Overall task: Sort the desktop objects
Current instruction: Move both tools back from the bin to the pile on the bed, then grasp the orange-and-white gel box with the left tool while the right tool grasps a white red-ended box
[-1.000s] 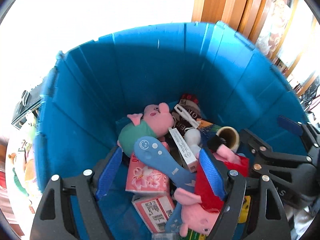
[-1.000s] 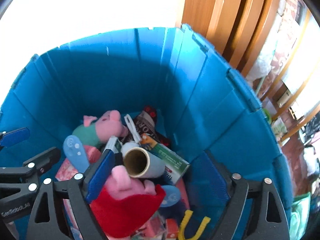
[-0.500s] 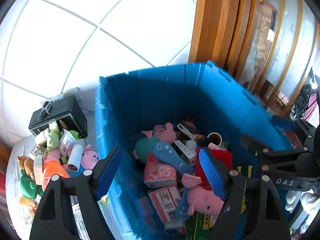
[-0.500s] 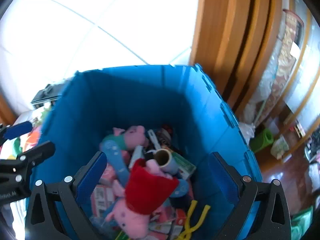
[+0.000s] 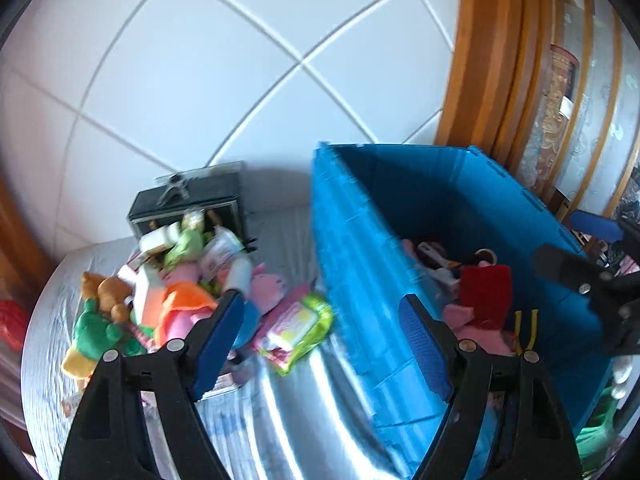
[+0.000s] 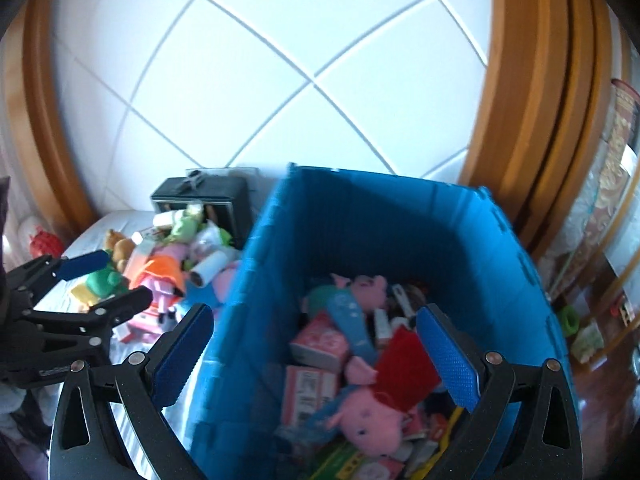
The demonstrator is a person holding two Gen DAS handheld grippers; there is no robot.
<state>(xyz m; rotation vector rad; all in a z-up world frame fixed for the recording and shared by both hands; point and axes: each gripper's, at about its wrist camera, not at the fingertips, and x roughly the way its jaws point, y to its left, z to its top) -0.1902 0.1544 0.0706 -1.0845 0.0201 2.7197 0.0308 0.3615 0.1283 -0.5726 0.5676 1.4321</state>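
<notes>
Both grippers have pulled up and back out of the blue bin [image 6: 360, 240], where a second ago they hung low over its contents. The left gripper [image 5: 320, 344] now straddles the bin's near left wall, its jaws spread wide with nothing between them, and it has swung toward the heap of unsorted objects [image 5: 176, 288] left of the bin on the grey tabletop [image 5: 280, 400]. The right gripper [image 6: 316, 356] also stands wide apart and empty, held above the bin's near left corner.

Inside the bin lie the things already sorted: a pink pig plush in a red dress [image 6: 372, 408], a second pig plush in green [image 6: 352, 288], a blue spoon-shaped toy [image 6: 348, 316] and several pink boxes [image 6: 320, 344]. The pile left of the bin holds an orange-dressed plush [image 5: 180, 308], a green and brown plush [image 5: 100, 320], a white roll [image 5: 238, 276] and a green-edged packet [image 5: 296, 324] lying closest to the bin wall; motion blur makes the smaller pieces hard to name. A black box [image 5: 188, 204] stands behind the pile.

The retreat suggests a drop is finished and a fresh pick is due. Much remains outside, so the sorting looks roughly midway.
</notes>
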